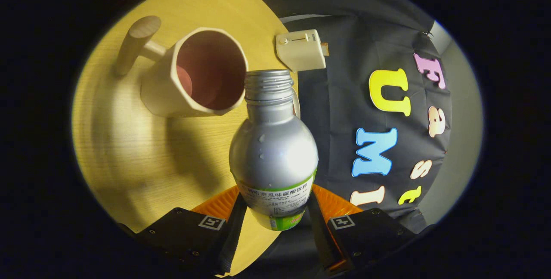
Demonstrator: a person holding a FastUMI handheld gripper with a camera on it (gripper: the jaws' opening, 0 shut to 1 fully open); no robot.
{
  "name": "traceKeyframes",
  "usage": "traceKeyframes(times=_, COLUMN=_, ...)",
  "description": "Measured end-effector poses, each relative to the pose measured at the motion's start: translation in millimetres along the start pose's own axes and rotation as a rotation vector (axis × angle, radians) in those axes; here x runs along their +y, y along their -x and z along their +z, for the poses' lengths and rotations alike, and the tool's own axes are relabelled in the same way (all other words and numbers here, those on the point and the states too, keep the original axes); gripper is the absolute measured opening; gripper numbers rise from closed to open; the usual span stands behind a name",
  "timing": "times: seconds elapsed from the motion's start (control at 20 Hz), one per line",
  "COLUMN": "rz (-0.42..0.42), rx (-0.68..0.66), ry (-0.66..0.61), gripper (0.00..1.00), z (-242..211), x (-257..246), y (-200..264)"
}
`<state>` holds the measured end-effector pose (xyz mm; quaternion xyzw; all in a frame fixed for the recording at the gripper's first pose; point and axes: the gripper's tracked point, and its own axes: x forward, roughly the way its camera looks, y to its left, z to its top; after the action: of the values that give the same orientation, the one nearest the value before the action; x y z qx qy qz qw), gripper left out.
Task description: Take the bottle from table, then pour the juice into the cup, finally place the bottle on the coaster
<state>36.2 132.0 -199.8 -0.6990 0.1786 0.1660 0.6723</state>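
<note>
The tongs [275, 210] are closed on a silver bottle [273, 150], one finger pressed against each side of its lower body where a green-edged paper label wraps it. The bottle is smooth, matte metal with a rounded shoulder narrowing to a short threaded neck; the cap is off and the mouth is open. A few small droplets or dents dot the shoulder, too small to tell which. Seen from the tongs, the bottle reaches forward and its neck overlaps the near rim of a cup [196, 72], with the mouth at the rim's edge beside the opening. The cup is cream-coloured outside with faceted, angular walls and an octagonal rim, and its inside is a dull reddish brown. Whether any liquid lies inside cannot be told. A pale wooden handle [137, 43], shaped like a rounded peg, sticks out from the cup's far side on a short stem. The cup stands on a light wood-grain worktop [129, 154] with a curved edge, and the cup and bottle cast soft shadows across it. Beyond the cup, at the worktop's edge, sits a small off-white boxy device [301, 50] with a slider slot and a round knob on its face.
</note>
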Motion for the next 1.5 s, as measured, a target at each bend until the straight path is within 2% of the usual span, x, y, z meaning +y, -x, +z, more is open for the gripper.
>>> traceKeyframes(times=0.6, rz=-0.011, rx=0.037, ry=0.236, gripper=0.74, z=4.1, x=-9.2, y=-6.2)
traceKeyframes(times=1.5, rz=-0.023, rx=0.089, ry=0.43, gripper=0.73, z=8.9, x=-40.2, y=-3.4)
